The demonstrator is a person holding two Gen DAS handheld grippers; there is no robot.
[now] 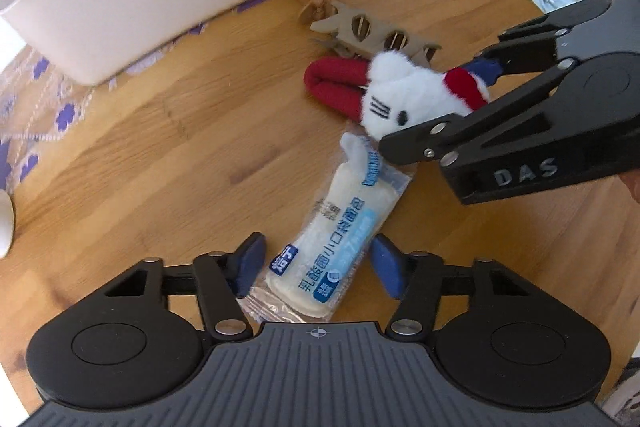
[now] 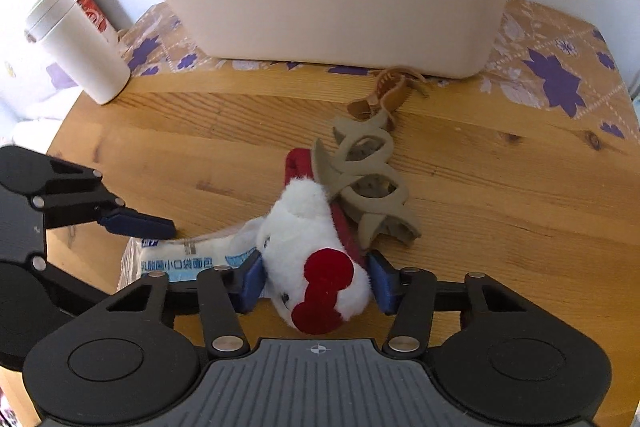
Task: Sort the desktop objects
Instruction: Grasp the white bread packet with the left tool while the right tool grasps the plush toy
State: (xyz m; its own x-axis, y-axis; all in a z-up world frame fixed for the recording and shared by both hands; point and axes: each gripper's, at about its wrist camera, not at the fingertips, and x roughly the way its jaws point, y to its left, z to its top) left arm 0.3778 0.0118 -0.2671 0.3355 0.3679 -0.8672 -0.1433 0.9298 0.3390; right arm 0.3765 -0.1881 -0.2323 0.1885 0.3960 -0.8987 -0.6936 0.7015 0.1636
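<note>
A sealed bread packet (image 1: pixel 340 227) with blue print lies on the wooden table (image 1: pixel 160 167). My left gripper (image 1: pixel 318 263) straddles its near end, pads close beside the wrapper, a thin gap on the right. In the right wrist view one left finger (image 2: pixel 136 223) hovers over the packet (image 2: pixel 180 259). A white plush toy (image 2: pixel 304 239) with a red bow sits between the right gripper's (image 2: pixel 316 281) blue pads, which press into its fur. From the left wrist view the right gripper (image 1: pixel 436 103) clamps the plush toy (image 1: pixel 400 95).
A beige bin (image 2: pixel 340 7) holding snack packs stands at the back on a purple-flowered cloth (image 2: pixel 556 79). A beige hair claw (image 2: pixel 372 187) lies against the plush, a brown leather strap (image 2: pixel 384 95) behind it. A white tumbler (image 2: pixel 76 47) and red can (image 2: pixel 94 15) stand far left.
</note>
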